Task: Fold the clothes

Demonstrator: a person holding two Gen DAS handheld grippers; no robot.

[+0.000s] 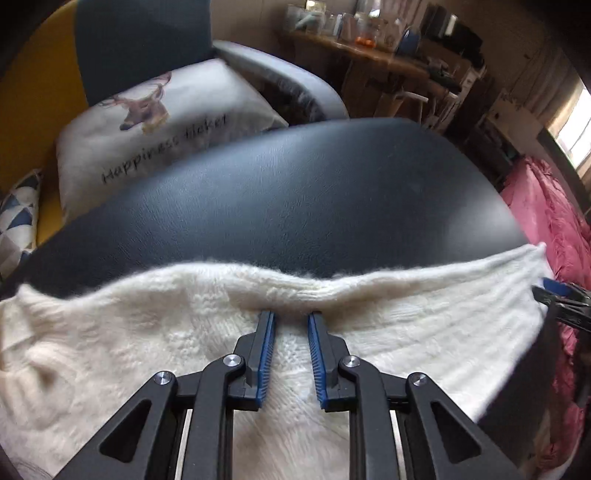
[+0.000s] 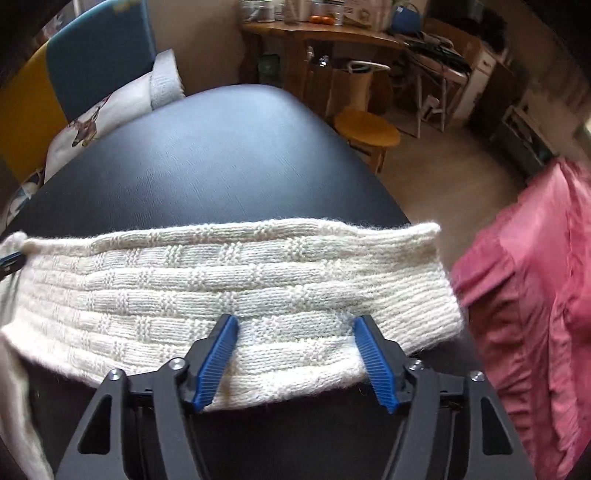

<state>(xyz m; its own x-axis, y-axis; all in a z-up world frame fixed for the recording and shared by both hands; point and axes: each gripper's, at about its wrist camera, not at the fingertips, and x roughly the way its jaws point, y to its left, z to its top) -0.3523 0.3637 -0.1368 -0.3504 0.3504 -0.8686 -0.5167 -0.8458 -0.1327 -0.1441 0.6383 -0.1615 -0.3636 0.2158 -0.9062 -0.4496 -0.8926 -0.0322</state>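
- Black fingers of the left gripper (image 1: 291, 315) sit narrowly parted over the cream knitted sweater (image 1: 147, 350), tips at its bunched far edge, gripping nothing
- Right gripper (image 2: 293, 321) stands wide, its blue pads (image 2: 218, 360) straddling a ribbed band of the sweater (image 2: 229, 280)
- Sweater lies across the near side of the black table (image 1: 295, 192)
- Pink fabric (image 2: 535, 295) lies beside the table

Table: we see a black top (image 2: 221, 155).
Stool: round, wooden (image 2: 367, 127).
Shelf: cluttered, wooden (image 2: 317, 31).
Floor: beige (image 2: 454, 177).
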